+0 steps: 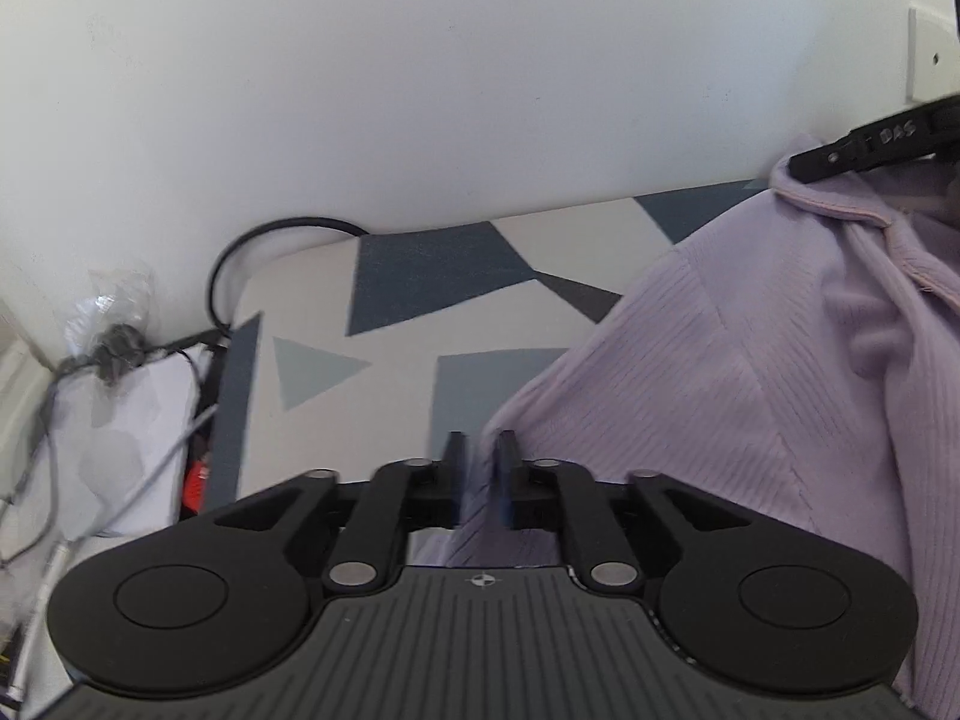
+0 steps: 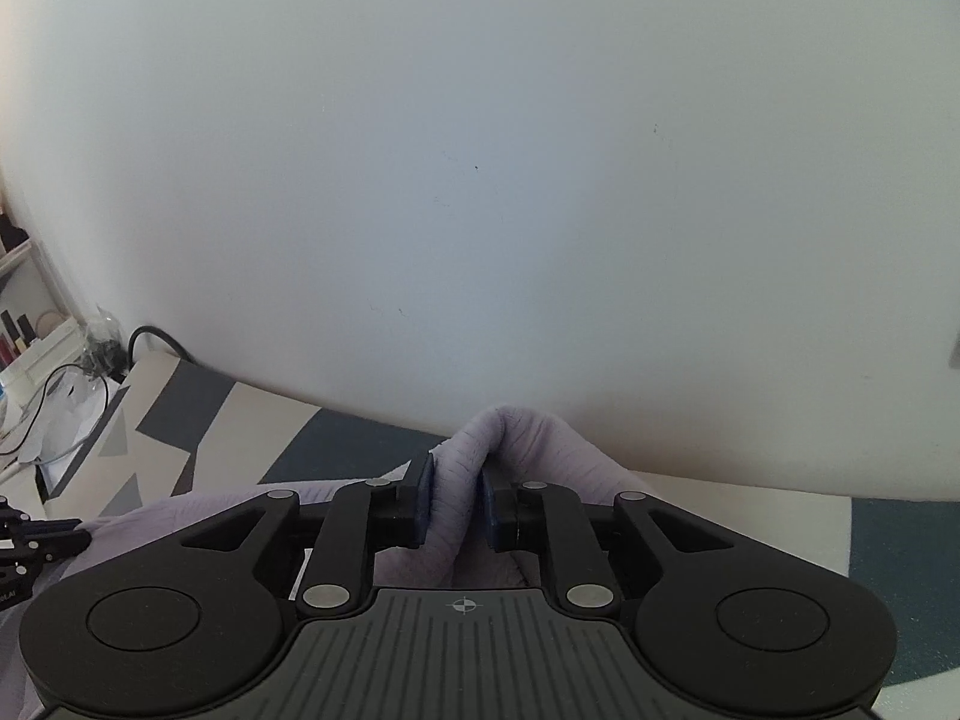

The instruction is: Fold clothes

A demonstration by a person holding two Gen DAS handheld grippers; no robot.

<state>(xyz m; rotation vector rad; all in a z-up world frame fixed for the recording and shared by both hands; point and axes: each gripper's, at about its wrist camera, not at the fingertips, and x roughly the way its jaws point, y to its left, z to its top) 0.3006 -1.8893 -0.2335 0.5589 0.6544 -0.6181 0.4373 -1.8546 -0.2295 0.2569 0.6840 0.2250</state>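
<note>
The lilac ribbed garment (image 1: 720, 360) lay heaped on a table (image 1: 420, 276) covered in grey, dark blue and cream geometric shapes, pushed against a plain white wall (image 1: 420, 90). The left gripper (image 1: 480, 474) pointed down at the near edge of the cloth; its jaws stood a little apart, with a fold of the fabric running between them, and the pads did not look pressed onto it. The right gripper (image 2: 456, 504) had a bunched ridge of the same garment (image 2: 504, 432) standing up between its blue pads (image 2: 427, 498), which lay against the fabric on both sides, so it was pinching the cloth. From the left camera, a black finger of the right gripper (image 1: 876, 141) showed at the raised hem on the far right. A black cable (image 1: 240, 258) looped at the table's far left corner, beside some white paper (image 1: 138, 420) and a clear plastic bag (image 1: 114, 306).
</note>
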